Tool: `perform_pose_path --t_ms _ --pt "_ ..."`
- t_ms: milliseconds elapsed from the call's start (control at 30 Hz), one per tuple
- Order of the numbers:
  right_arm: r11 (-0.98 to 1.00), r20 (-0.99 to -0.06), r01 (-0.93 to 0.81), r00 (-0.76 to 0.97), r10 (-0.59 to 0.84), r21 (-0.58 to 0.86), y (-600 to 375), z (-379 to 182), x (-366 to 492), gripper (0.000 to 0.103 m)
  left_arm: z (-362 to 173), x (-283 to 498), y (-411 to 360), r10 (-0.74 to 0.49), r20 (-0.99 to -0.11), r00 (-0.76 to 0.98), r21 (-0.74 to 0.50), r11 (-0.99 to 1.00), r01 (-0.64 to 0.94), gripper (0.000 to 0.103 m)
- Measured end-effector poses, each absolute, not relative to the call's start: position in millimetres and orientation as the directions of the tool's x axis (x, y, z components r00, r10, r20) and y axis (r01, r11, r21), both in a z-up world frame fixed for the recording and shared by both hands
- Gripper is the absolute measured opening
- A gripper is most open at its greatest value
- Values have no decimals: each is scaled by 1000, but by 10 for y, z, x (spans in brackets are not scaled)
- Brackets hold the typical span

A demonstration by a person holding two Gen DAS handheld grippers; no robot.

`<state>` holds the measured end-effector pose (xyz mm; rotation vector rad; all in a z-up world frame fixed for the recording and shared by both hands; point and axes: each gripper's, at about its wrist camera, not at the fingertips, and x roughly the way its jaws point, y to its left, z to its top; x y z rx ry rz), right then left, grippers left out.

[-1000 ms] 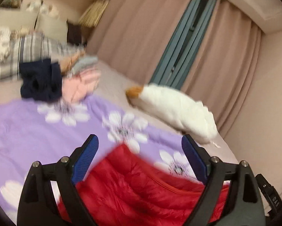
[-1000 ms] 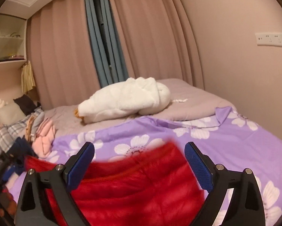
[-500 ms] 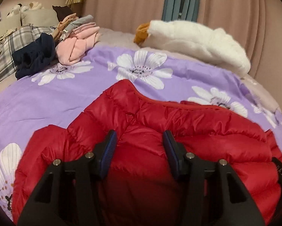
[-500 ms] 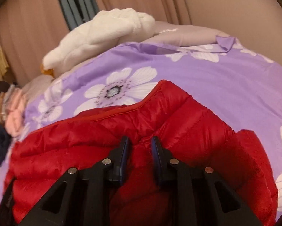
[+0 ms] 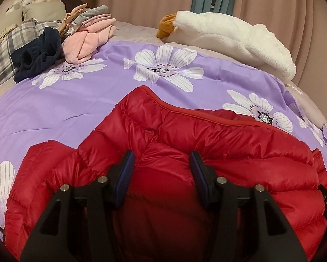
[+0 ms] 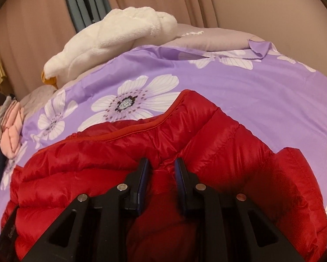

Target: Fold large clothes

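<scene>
**A:** What lies on the bed?

**B:** A red puffer jacket [image 5: 207, 152], spread across a purple sheet [image 5: 65, 113] printed with white flowers. Its piped edge runs across the far side, rising to a peak at each end.

**A:** And the left gripper [image 5: 162, 163]?

**B:** Pressed down into the jacket, jaws part-closed with a broad bulge of red padding between the blue pads [image 5: 125, 170]. The fabric puckers toward the left pad, so it reads as gripping the jacket.

**A:** The right gripper [image 6: 162, 168]?

**B:** Narrower still. Its fingers [image 6: 142, 181] pinch a tight ridge of the jacket [image 6: 218, 135], creases fanning out from the tips.

**A:** What else is in the room?

**B:** A white plush goose [image 5: 229, 32] with an orange beak lies at the far edge of the bed, against pink curtains [image 5: 141, 0]. To the left, a pile of pink clothes [image 5: 87, 39] sits just beside a dark navy garment [image 5: 36, 52], with a plaid cloth [image 5: 6, 48] behind them.
</scene>
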<state>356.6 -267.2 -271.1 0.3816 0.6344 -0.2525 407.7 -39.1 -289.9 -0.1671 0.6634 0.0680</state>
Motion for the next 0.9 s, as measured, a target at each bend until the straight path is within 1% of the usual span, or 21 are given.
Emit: perform_pose_path --t_ms 167,233,267,300,333,400,433,467,533,567,600,633,667,700,767,800,833,900 --pt "902 -630 349 767 -120 253 -2666 -2701 3588 24 -2861 4079 -418 33 -626 779 -104 987 -126 53" --pt "904 -646 348 755 -112 250 -2669 -2652 3589 24 -2806 4029 -435 65 -631 773 -65 988 -136 54" --pt "904 -657 351 746 -111 245 -2663 -2613 3566 24 -2721 3951 -433 96 -630 771 -18 990 -137 53" --pt "902 -663 355 740 -111 245 -2641 -2551 3513 26 -2661 3871 -401 107 -617 779 -3 990 -139 53" --pt "901 -652 347 751 -100 261 -2607 -2477 3427 26 -2584 3744 -326 116 -593 796 -13 988 -154 53" --pt "903 -607 302 792 -60 305 -2502 -2324 3252 27 -2433 3432 -72 132 -537 833 -100 971 -218 53" --pt "906 -580 274 813 -38 324 -2422 -2240 3169 27 -2369 3279 95 158 -519 840 -147 952 -270 56" --pt "909 -562 247 827 -17 336 -2350 -2182 3117 27 -2346 3188 212 177 -514 840 -176 936 -305 62" --pt "922 -540 183 841 33 342 -2147 -2110 3056 27 -2421 3120 411 182 -533 826 -199 922 -332 63" --pt "930 -540 167 841 39 328 -2051 -2128 3049 27 -2535 3167 445 184 -566 804 -173 926 -334 63" --pt "942 -559 172 829 19 288 -1926 -2216 3079 27 -2660 3217 451 191 -594 782 -143 931 -335 65" --pt "949 -576 187 818 -8 253 -1870 -2311 3116 27 -2798 3244 459 184 -606 774 -128 937 -324 70" --pt "957 -581 192 813 -31 216 -1812 -2440 3147 27 -2907 3258 517 141 -621 771 -176 934 -312 75" --pt "966 -568 183 821 -49 180 -1761 -2583 3165 26 -2938 3279 651 75 -632 771 -272 910 -312 77" --pt "962 -574 179 818 -30 205 -1810 -2662 3205 26 -3040 3298 775 14 -641 768 -363 876 -319 85" --pt "955 -579 178 815 -9 236 -1857 -2670 3240 26 -3091 3326 805 -10 -648 762 -387 866 -318 85" --pt "954 -591 181 807 -4 241 -1872 -2695 3285 26 -3079 3327 787 -2 -645 764 -380 868 -319 85" --pt "962 -606 193 795 -37 195 -1811 -2705 3335 26 -3060 3332 696 41 -650 759 -326 887 -327 85"
